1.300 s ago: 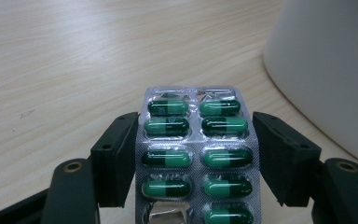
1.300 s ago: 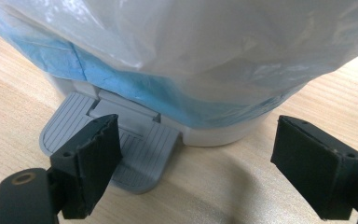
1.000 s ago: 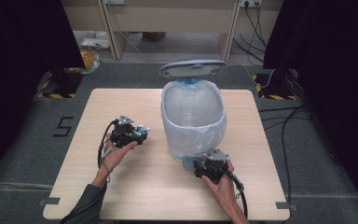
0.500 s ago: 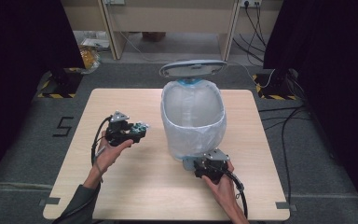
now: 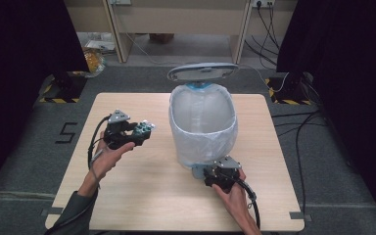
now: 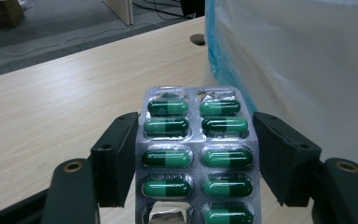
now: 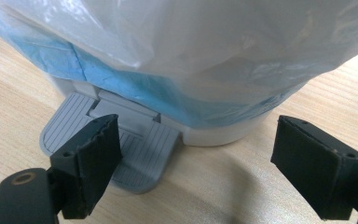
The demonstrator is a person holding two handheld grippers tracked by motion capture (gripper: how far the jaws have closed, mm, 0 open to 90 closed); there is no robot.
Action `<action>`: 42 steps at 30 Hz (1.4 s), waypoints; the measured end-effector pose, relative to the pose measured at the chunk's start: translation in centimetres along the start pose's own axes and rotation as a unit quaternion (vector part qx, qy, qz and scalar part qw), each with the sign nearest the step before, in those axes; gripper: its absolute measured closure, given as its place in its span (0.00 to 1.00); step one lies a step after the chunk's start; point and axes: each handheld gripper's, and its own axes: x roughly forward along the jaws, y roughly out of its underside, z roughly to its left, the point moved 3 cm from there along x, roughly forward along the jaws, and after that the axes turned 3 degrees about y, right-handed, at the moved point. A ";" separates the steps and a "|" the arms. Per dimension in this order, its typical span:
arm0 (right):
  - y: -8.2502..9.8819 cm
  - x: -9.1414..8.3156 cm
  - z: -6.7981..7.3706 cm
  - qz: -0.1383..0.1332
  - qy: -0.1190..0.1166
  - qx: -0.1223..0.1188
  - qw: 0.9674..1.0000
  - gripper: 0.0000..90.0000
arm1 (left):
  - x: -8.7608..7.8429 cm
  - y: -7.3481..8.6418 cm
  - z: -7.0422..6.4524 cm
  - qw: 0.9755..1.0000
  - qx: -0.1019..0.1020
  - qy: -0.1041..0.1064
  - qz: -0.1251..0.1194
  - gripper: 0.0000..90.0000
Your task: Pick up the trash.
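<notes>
1. Left claw point(image 6: 193, 154) gripped a blister pack point(image 6: 196, 158) of green capsules by its two long edges, above the worktop point(image 5: 142, 191).
2. Pack stood between the jaws, just beside the bagged pedal bin point(image 5: 203, 122).
3. Right claw point(image 7: 214, 154) gaped empty, one jaw resting on the bin's pedal point(image 7: 140, 154).

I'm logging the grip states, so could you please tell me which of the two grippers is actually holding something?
The left gripper: its jaws clamp a blister pack of green capsules. The right gripper has open jaws, with nothing between them, over the bin's grey pedal.
</notes>
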 end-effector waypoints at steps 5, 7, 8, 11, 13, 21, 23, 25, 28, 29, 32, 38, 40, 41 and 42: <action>0.0 0.0 0.0 -0.001 -0.001 -0.002 1.000 0.17 | -0.9 -1.0 -0.7 1.000 0.006 0.012 -0.014 0.38; 0.0 0.0 0.0 -0.001 -0.001 -0.001 1.000 0.17 | -1.1 -1.2 -0.8 1.000 0.008 0.013 -0.016 0.38; 0.0 0.0 0.0 -0.001 -0.001 -0.001 1.000 0.17 | -1.2 -1.5 -0.9 1.000 0.011 0.014 -0.016 0.38; 0.0 0.0 -0.1 -0.001 -0.002 -0.001 1.000 0.17 | -1.7 -2.3 -1.3 0.999 0.020 0.014 -0.020 0.38; 0.0 0.0 -0.1 0.000 -0.004 0.001 1.000 0.17 | -2.0 -2.9 -1.6 0.999 0.028 0.015 -0.022 0.38; 0.0 0.0 -0.1 0.001 -0.006 0.002 1.000 0.17 | -2.9 -4.5 -2.2 0.998 0.035 0.028 -0.037 0.38; 0.0 0.0 -0.1 0.002 -0.007 0.003 1.000 0.17 | -3.0 -4.9 -2.3 0.998 0.035 0.033 -0.040 0.38; 0.0 0.1 -0.2 0.001 -0.009 0.004 1.000 0.17 | -3.3 -5.5 -2.6 0.998 0.043 0.033 -0.039 0.38; 0.0 0.1 -0.2 0.001 -0.010 0.004 1.000 0.17 | -3.6 -6.0 -2.9 0.997 0.048 0.034 -0.040 0.38; 0.0 0.1 -0.2 0.001 -0.010 0.004 1.000 0.17 | -3.7 -6.2 -3.0 0.997 0.050 0.036 -0.042 0.38; 0.0 0.1 -0.2 0.001 -0.011 0.003 1.000 0.17 | -3.9 -6.8 -3.4 0.997 0.057 0.038 -0.044 0.38; 0.0 0.1 -0.2 0.000 -0.011 0.003 1.000 0.17 | -4.5 -8.4 -4.7 0.995 0.070 0.046 -0.058 0.38; 0.0 0.1 -0.2 0.000 -0.010 0.002 1.000 0.17 | -4.5 -8.8 -5.2 0.994 0.076 0.046 -0.061 0.38; 0.0 0.1 -0.2 0.000 -0.010 0.003 1.000 0.17 | -4.5 -9.0 -5.4 0.994 0.077 0.048 -0.062 0.38; 0.0 0.1 -0.2 0.000 -0.010 0.003 1.000 0.17 | -4.5 -9.2 -5.6 0.994 0.078 0.051 -0.061 0.38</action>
